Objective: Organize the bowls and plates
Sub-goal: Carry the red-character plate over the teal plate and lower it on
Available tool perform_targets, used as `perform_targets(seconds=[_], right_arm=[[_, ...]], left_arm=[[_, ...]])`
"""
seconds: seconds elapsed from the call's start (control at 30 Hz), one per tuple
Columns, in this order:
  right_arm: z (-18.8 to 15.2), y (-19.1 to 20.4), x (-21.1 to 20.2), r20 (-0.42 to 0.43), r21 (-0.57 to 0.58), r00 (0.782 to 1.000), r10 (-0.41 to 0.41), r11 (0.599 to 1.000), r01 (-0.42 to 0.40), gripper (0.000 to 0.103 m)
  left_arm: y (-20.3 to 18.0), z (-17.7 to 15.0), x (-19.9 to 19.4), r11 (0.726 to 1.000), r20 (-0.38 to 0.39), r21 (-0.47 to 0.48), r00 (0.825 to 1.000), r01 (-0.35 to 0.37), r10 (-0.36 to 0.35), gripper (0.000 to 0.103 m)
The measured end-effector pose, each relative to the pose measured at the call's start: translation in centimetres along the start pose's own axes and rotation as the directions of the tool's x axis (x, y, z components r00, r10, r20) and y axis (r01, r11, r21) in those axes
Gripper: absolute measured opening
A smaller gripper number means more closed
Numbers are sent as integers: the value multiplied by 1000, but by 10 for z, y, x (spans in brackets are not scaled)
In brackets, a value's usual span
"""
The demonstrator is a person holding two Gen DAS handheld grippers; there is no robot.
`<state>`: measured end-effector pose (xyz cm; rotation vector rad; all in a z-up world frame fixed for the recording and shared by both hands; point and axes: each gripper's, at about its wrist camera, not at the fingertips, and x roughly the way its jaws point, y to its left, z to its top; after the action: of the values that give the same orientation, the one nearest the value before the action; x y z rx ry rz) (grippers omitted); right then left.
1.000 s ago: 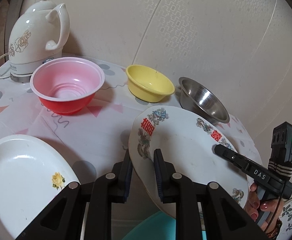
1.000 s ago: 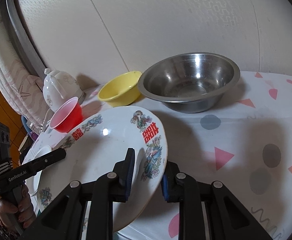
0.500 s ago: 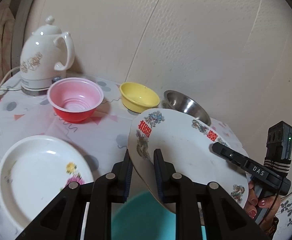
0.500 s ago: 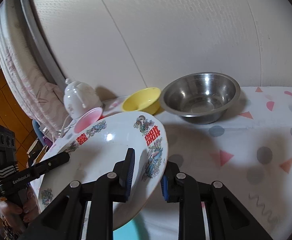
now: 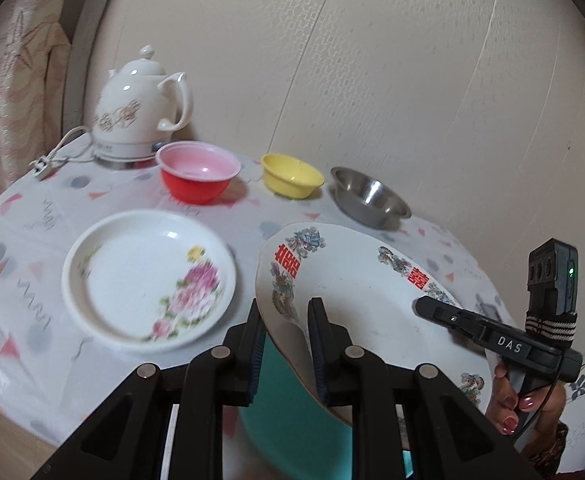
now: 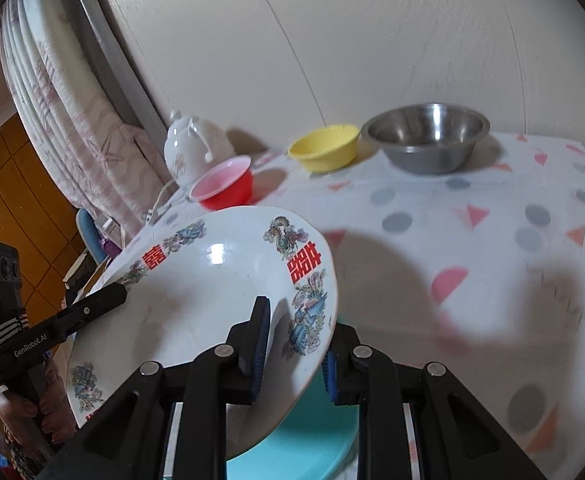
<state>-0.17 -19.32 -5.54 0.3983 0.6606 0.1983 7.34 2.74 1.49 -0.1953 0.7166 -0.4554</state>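
change: both hand-held grippers have drawn back from the steel bowl (image 5: 368, 196) | left hand-held gripper (image 5: 284, 344) and right hand-held gripper (image 6: 292, 344) clamp opposite rims of patterned plate (image 5: 356, 300) | plate: lifted, tilted, nearer than steel bowl, right of flowered plate (image 5: 148, 276) | task: likely stacking onto it next

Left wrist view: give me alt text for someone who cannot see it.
Both grippers, left gripper and right gripper, clamp opposite rims of a patterned plate held above the table edge. On the table lie a flowered plate, red bowl, yellow bowl, steel bowl and white kettle.
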Motion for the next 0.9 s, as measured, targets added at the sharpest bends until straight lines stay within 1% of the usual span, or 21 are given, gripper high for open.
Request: perform_targets(seconds=[0.13, 0.23, 0.37, 0.5, 0.6, 0.67, 0.77, 0.9], right_arm=[[-17, 0, 5, -24, 7, 1000, -20, 1000, 20, 24], [-26, -5, 10, -46, 28, 999, -20, 999, 21, 24], [-31, -9, 19, -69, 32, 997, -39, 999, 41, 25], [-30, -6, 21, -64, -2, 996, -62, 998, 62, 26], [-30, -2, 22, -73, -32, 994, -80, 996, 78, 29], [-31, 2, 22, -74, -64, 992, -105, 993, 100, 30], [-30, 4, 23, -77, -91, 989, -122, 989, 115, 32], [-28, 2, 23, -83, -100, 989, -121, 989, 112, 32]], left_arm=[[-1, -16, -1, 1000, -3, 19, 1000, -19, 19, 21], [-2, -27, 2, 999, -8, 28, 999, -39, 39, 21], [-5, -40, 9, 995, -12, 57, 996, -82, 83, 22], [-2, -45, 10, 996, -5, 45, 997, -81, 81, 23], [-3, -49, 13, 995, -10, 45, 996, -92, 93, 24], [-3, -51, 13, 994, -1, 46, 995, -96, 96, 24], [-4, -51, 14, 993, 9, 41, 994, -113, 113, 25], [-13, -55, 18, 985, 52, 71, 986, -160, 157, 27]])
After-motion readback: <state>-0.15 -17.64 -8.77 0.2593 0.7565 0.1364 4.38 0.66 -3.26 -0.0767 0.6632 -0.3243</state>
